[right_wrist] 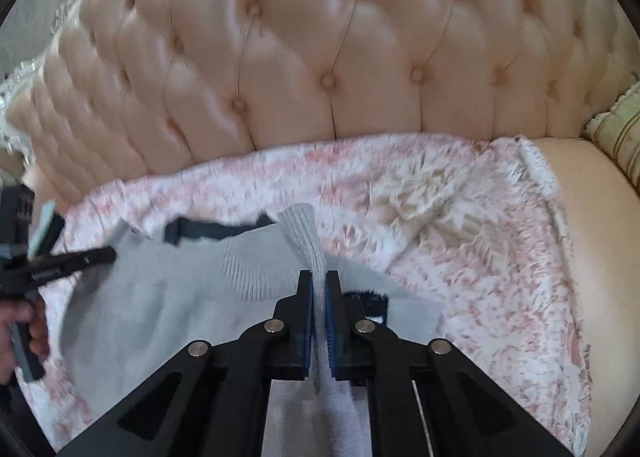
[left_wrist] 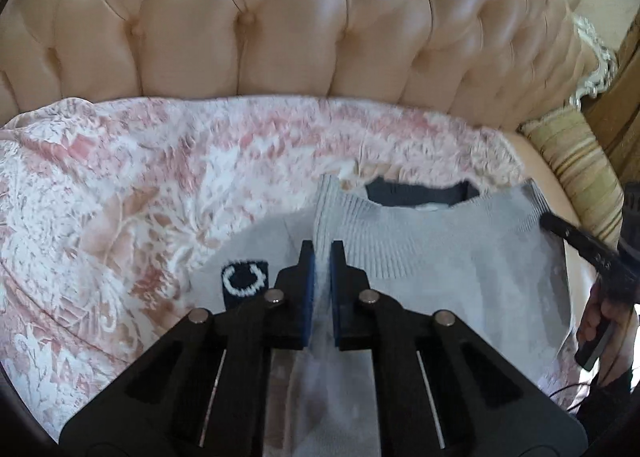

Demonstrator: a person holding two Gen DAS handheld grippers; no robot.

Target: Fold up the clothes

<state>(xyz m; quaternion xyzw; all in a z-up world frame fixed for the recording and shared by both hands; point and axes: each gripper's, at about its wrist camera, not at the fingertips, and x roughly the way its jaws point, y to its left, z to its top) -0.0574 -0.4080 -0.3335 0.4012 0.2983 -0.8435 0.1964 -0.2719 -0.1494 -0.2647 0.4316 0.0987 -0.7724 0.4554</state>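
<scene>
Both grippers, left (left_wrist: pixel 322 253) & right (right_wrist: pixel 319 281), pinch grey sweater (left_wrist: pixel 440 257) edge.

The left gripper (left_wrist: pixel 322 257) has its jaws nearly together, pinching a ribbed fold of the grey sweater (left_wrist: pixel 440 257). The right gripper (right_wrist: pixel 319 285) likewise clamps a ribbed fold between its blue pads (right_wrist: pixel 330 321). A hand (right_wrist: pixel 24 333) grips the left gripper's handle.
</scene>
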